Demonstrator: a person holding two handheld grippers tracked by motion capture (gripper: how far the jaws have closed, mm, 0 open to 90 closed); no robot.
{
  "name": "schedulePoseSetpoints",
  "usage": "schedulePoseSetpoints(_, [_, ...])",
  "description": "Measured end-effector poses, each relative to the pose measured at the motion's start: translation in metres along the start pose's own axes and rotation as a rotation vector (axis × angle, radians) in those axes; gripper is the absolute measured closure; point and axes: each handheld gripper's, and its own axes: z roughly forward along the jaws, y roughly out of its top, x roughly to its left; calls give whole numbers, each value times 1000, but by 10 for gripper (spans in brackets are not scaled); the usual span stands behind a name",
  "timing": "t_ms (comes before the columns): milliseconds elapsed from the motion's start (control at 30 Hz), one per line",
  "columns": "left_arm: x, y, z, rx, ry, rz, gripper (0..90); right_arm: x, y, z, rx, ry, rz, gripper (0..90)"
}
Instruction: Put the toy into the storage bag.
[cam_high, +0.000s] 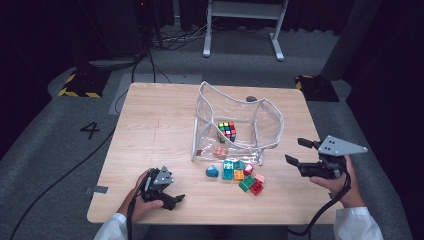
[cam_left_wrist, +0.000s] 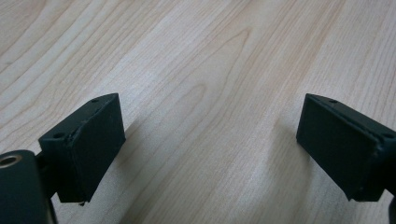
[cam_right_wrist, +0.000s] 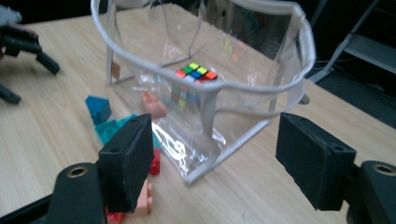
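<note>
- Two grippers work over a wooden table (cam_high: 150, 125) in the high view: the left gripper (cam_high: 172, 198) rests low near the front edge, jaws apart and holding nothing, while the right gripper (cam_high: 296, 154) hovers at the table's right side, spread wide and aimed at the clear pouch (cam_high: 235, 125).
- Several toy bricks (cam_high: 242, 174) lie loose in a cluster just in front of the pouch, with a blue block (cam_high: 212, 171) beside them; a colour cube (cam_high: 227, 130) and a pink brick (cam_high: 220, 151) sit inside the pouch.
- One thing fills the left gripper view besides the two black pads (cam_left_wrist: 86, 144): bare wood grain, with nothing between them.
- Both pads of the right gripper (cam_right_wrist: 219, 161) stand well apart in the right gripper view, framing the pouch's (cam_right_wrist: 205, 93) near corner; the white rim (cam_right_wrist: 261, 91) loops above it.
- Judging by its sag and creases, the pouch is light, soft plastic film, glossy and likely slippery; the walls would buckle if pinched.
- Best hold, I judge, is the piped rim or the stitched corner seam, which look stiffer.
- Bricks (cam_right_wrist: 140, 196) look hard, light and easy to pinch across flat sides.
</note>
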Motion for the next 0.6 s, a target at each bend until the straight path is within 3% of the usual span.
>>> schedulePoseSetpoints(267, [0, 0, 0, 1, 0, 0, 80, 22, -36, 14, 69, 56, -2, 278])
schedulePoseSetpoints(600, [0, 0, 0, 1, 0, 1, 80, 40, -74, 46, 150, 116, 44, 321])
